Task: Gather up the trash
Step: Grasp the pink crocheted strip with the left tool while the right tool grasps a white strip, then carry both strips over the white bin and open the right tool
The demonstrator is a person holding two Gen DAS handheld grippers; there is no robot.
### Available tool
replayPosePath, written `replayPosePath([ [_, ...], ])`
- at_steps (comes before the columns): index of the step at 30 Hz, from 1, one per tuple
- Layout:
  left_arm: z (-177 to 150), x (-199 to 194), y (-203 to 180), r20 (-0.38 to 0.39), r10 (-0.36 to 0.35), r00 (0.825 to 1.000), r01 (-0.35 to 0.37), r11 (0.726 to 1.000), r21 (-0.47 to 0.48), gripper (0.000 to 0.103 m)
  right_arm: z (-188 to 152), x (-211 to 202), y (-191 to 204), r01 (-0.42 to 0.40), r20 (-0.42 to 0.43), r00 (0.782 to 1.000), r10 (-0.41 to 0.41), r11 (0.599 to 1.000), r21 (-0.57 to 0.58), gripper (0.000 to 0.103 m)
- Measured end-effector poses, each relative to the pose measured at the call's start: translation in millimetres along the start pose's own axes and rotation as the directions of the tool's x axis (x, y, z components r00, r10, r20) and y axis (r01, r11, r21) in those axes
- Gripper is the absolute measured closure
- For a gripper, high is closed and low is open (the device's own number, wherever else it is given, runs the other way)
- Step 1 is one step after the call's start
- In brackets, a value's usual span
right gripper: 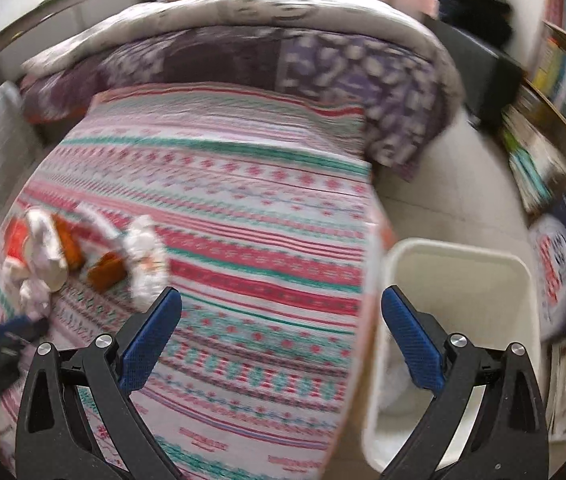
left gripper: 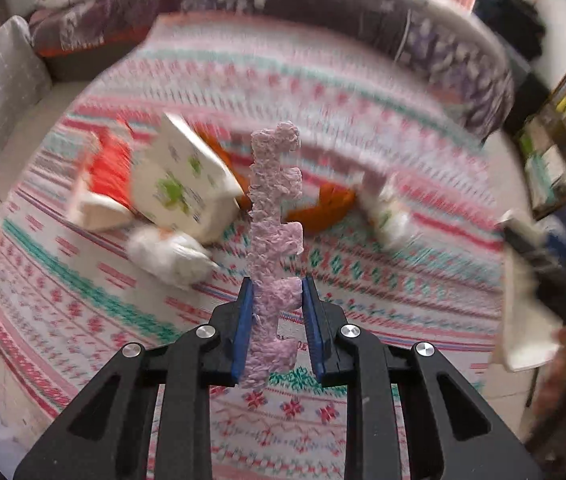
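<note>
1. Lilac, crumpled paper strip (left gripper: 273,248) is pinched between the blue pads of the left hand-held gripper (left gripper: 275,312); the strip stands upright and rises well above the fingertips, held over the bed (left gripper: 363,120).
2. Spread wide apart are the jaws of the right hand-held gripper (right gripper: 281,300), with nothing between the blue pads; it is held over the edge of the bed, above the patterned bedspread (right gripper: 243,200).
3. A white bin (right gripper: 459,276) is seen on the floor just beside the bed, under the right finger of the right hand-held gripper; something white lies inside, too blurred to name.
4. Beyond the left hand-held gripper, a cluster of trash is spread on the bedspread: a crumpled white wad (left gripper: 171,256), a white carton with green print (left gripper: 187,184), a red-and-white wrapper (left gripper: 107,176), orange pieces (left gripper: 323,204) and another white wad (left gripper: 391,212).
5. At the far end of the bed a purple patterned quilt (right gripper: 323,72) is heaped.
6. A bookshelf (right gripper: 555,92) is seen at the right wall.
</note>
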State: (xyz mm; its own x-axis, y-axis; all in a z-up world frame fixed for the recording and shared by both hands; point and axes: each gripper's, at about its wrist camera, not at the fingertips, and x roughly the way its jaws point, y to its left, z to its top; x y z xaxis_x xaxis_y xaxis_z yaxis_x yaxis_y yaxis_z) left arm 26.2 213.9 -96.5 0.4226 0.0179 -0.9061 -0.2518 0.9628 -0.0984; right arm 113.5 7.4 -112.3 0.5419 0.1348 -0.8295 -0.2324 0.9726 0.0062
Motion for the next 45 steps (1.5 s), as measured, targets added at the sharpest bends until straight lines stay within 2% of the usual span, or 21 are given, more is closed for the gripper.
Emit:
replayPosePath([
  [2,0,-26,14,0.049,-0.024,0.999,0.026,0.998,-0.048,0.079,7,6,19,-0.036,0.008,0.999,0.037,0.998,-0.051,0.007],
  [6,4,-51,38,0.103,-0.018,0.995,0.033,0.989,-0.142,0.079,27,18,68,-0.083,0.021,0.996,0.09,0.973,-0.213,0.007],
  [11,20,-65,66,0.152,-0.012,0.988,0.049,0.969,-0.241,0.079,48,43,131,-0.103,-0.02,0.994,0.105,0.9,-0.424,0.009],
  [15,22,-72,71,0.173,-0.018,0.985,0.064,0.964,-0.259,0.079,53,60,159,-0.102,-0.056,0.995,0.085,0.848,-0.52,0.02],
  [17,22,-72,73,0.174,-0.018,0.985,0.064,0.963,-0.263,0.078,52,68,167,-0.098,-0.074,0.995,0.069,0.832,-0.546,0.034],
  [18,22,-71,73,0.173,-0.018,0.985,0.064,0.962,-0.266,0.078,52,71,166,-0.105,-0.087,0.994,0.069,0.832,-0.545,0.05],
  [19,21,-72,74,0.171,-0.019,0.985,0.065,0.962,-0.267,0.078,51,73,166,-0.116,-0.103,0.992,0.072,0.834,-0.539,0.071],
  [20,21,-71,76,0.17,-0.019,0.985,0.065,0.961,-0.268,0.078,51,75,165,-0.131,-0.12,0.99,0.079,0.841,-0.525,0.082],
  [22,21,-69,77,0.168,-0.016,0.986,0.062,0.96,-0.271,0.078,52,72,159,-0.156,-0.121,0.986,0.111,0.866,-0.475,0.093],
  [27,22,-70,76,0.188,0.009,0.982,0.043,0.962,-0.269,0.078,54,43,137,-0.231,-0.059,0.973,0.224,0.923,-0.309,0.093],
  [32,22,-77,60,0.24,0.069,0.968,-0.012,0.973,-0.229,0.078,51,-5,112,-0.277,0.057,0.955,0.29,0.947,-0.165,0.094],
  [36,21,-81,47,0.272,0.081,0.959,-0.025,0.979,-0.202,0.078,43,-33,101,-0.238,0.135,0.958,0.255,0.963,-0.127,0.094],
  [38,21,-82,39,0.285,0.091,0.954,-0.039,0.982,-0.184,0.078,38,-45,96,-0.189,0.169,0.964,0.207,0.975,-0.117,0.094],
  [45,16,-82,14,0.307,0.085,0.948,-0.046,0.99,-0.132,0.078,18,-68,66,-0.097,0.216,0.971,0.106,0.994,-0.052,0.094],
])
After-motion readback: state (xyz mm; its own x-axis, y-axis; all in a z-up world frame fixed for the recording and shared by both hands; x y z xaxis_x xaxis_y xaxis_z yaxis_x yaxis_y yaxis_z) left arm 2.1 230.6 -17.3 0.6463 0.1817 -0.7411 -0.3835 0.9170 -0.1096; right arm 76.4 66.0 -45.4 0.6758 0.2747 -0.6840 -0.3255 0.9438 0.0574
